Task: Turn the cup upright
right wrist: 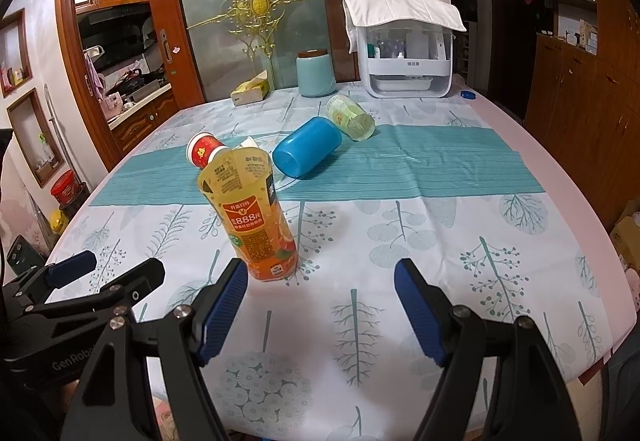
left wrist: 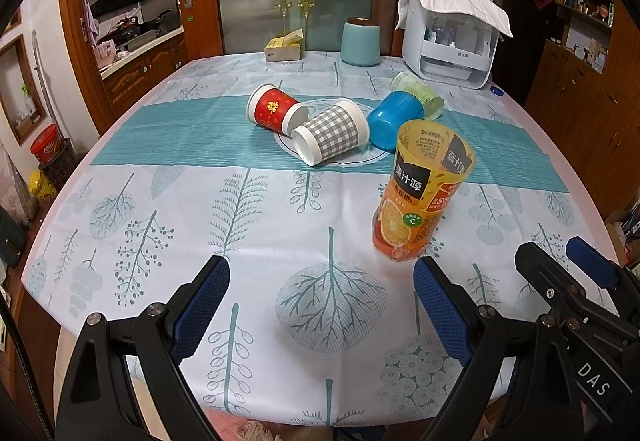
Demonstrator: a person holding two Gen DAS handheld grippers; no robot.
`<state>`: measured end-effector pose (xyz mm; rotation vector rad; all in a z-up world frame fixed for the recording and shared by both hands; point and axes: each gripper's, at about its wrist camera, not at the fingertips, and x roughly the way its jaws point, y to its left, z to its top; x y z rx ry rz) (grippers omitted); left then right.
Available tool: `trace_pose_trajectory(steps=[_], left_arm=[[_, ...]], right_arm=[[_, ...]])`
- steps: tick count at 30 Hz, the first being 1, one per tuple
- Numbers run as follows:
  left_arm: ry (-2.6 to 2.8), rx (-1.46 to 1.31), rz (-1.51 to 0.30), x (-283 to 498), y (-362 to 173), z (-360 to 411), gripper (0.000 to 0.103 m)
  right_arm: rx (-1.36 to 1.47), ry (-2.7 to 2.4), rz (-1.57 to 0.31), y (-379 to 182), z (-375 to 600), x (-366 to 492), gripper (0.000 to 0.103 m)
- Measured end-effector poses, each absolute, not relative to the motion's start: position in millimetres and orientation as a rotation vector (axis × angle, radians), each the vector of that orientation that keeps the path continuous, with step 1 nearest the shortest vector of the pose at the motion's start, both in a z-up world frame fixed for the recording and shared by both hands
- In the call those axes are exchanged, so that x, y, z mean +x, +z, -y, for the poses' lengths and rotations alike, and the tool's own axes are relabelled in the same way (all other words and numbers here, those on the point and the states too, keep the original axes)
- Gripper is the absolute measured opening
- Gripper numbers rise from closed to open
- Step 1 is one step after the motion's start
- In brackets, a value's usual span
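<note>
An orange juice-label cup [left wrist: 420,193] stands upright on the tablecloth, mouth up; it also shows in the right wrist view [right wrist: 252,213]. Behind it lie on their sides a red paper cup [left wrist: 274,111], a grey checked cup [left wrist: 330,137], a blue plastic cup [left wrist: 394,125] and a pale green cup [left wrist: 420,93]. My left gripper [left wrist: 320,305] is open and empty, just short of the orange cup. My right gripper [right wrist: 320,305] is open and empty, to the right of that cup. The blue cup [right wrist: 306,153] and green cup [right wrist: 352,117] lie further back in the right wrist view.
A white appliance with a cloth over it [left wrist: 452,29], a light blue jar [left wrist: 360,43] and a tissue box [left wrist: 282,49] stand at the table's far edge. A blue bottle cap [right wrist: 467,94] lies by the appliance. Wooden cabinets stand to the right.
</note>
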<state>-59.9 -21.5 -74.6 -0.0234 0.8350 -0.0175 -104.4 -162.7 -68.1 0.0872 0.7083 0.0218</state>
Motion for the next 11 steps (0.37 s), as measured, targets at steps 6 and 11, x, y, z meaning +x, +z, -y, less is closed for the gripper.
trace_pose_trajectory(steps=[6, 11], left_arm=[[-0.015, -0.024, -0.841, -59.7, -76.1, 21.0, 0.092], [-0.014, -0.018, -0.848, -59.0, -77.7, 21.8, 0.092]], right_arm=[[0.087, 0.022, -0.707, -67.6, 161.5, -104.9, 0.076], [0.088, 0.028, -0.702, -68.0, 158.6, -106.3, 0.076]])
